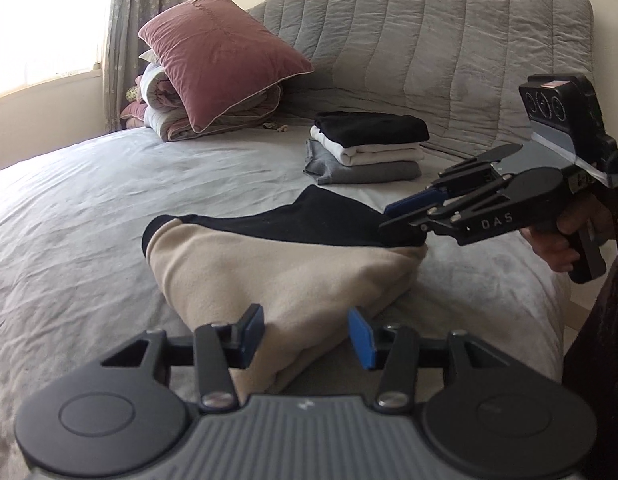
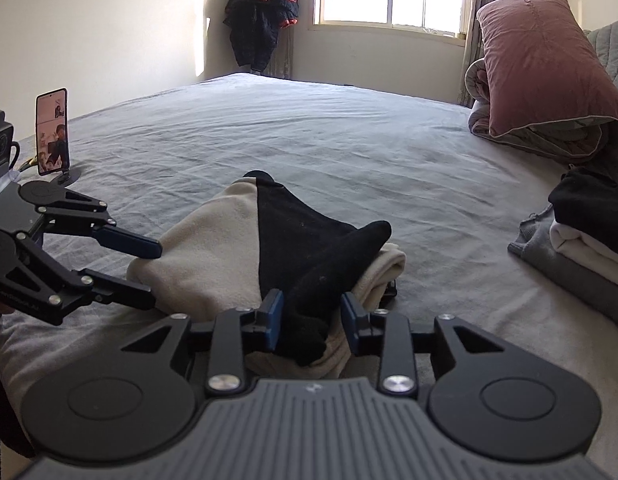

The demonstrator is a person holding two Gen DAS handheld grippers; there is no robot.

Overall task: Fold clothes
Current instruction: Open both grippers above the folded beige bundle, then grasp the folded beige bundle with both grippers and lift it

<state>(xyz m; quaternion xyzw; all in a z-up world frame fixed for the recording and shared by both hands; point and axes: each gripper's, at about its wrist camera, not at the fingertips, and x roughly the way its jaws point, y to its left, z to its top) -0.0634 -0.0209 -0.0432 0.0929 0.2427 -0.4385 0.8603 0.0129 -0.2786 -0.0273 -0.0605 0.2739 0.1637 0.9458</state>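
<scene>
A half-folded cream-and-black garment [image 1: 277,264] lies bunched on the grey bed sheet [image 1: 89,200], near the bed's front edge; the left gripper [image 1: 306,336] stands at its cream end with jaws apart, pads clear of the cloth; the right gripper [image 2: 311,320] straddles the black end, jaws parted, not pinching; behind, a stack of folded clothes [image 1: 365,146] sits before the quilted headboard [image 1: 429,40].
</scene>
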